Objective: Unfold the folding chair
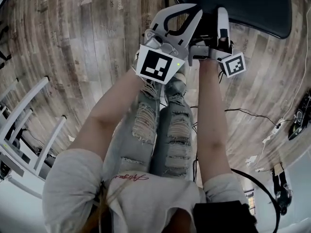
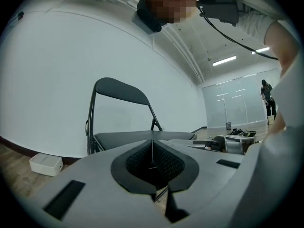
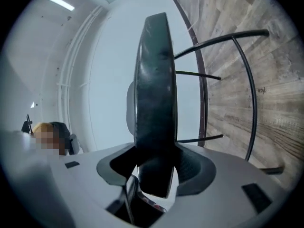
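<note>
1. Black, on wood flooring: seeing the folding chair standing opened, far.
2. Holding left gripper near its seat, fingers clenched, empty.
3. Straddling the seat edge with right gripper, fingers released.

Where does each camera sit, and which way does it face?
Head view: on the head, steeply down; legs in ripped jeans, forearms, left gripper, right gripper.
Left gripper view: on that gripper, level at the opened black folding chair; its shut jaws.
Right gripper view: rolled sideways, seat edge between its jaws.
All share the chair.
</note>
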`<state>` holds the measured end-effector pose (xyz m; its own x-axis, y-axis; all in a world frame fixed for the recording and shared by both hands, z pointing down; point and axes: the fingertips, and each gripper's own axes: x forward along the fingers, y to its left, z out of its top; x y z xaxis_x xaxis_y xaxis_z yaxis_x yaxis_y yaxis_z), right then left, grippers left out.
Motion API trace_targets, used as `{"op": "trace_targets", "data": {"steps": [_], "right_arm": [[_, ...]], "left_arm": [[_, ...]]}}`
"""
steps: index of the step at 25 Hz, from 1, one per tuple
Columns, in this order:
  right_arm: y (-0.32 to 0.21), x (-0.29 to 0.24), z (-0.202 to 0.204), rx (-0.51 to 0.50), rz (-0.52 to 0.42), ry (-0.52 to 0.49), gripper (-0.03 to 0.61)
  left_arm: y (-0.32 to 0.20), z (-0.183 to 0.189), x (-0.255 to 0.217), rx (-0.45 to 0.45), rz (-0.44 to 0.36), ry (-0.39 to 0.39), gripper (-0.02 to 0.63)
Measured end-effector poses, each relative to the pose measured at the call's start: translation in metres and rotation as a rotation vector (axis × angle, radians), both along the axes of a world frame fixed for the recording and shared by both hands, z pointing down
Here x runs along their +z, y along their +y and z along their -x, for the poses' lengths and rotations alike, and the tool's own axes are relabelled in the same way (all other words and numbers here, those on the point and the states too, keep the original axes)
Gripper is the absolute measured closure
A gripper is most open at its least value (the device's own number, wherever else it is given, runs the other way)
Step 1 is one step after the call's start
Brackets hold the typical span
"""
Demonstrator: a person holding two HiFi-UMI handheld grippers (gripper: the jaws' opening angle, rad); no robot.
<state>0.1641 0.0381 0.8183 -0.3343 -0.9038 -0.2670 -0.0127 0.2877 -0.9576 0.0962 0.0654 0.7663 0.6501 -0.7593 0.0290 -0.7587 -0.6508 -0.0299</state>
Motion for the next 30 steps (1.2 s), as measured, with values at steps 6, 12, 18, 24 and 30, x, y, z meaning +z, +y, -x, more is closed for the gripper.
{"op": "trace_targets", "data": {"steps": [6, 12, 18, 24, 30], "right_arm": [[0.054, 0.040, -0.006, -0.029, 0.146, 0.077, 0.360], [0.104, -0.070, -0.014, 0.035, 0.119, 0.432, 0.548], [0.111, -0.301, 0.004, 0.053, -0.106, 1.019, 0.548], [0.125, -0.507, 0.010, 0.095, -0.399, 1.178, 0.548], [0.143, -0.591, 0.026, 0.214, -0.551, 1.269, 0.548]], "left_arm": [[0.017, 0.018, -0.006, -0.059, 0.015, -0.017, 0.594], [0.037, 0.026, -0.078, -0.117, 0.025, -0.053, 0.594], [0.060, 0.041, -0.260, -0.254, 0.065, 0.137, 0.594], [0.092, 0.007, -0.427, -0.181, -0.005, 0.190, 0.594], [0.101, 0.024, -0.503, -0.155, -0.121, 0.177, 0.594]]}}
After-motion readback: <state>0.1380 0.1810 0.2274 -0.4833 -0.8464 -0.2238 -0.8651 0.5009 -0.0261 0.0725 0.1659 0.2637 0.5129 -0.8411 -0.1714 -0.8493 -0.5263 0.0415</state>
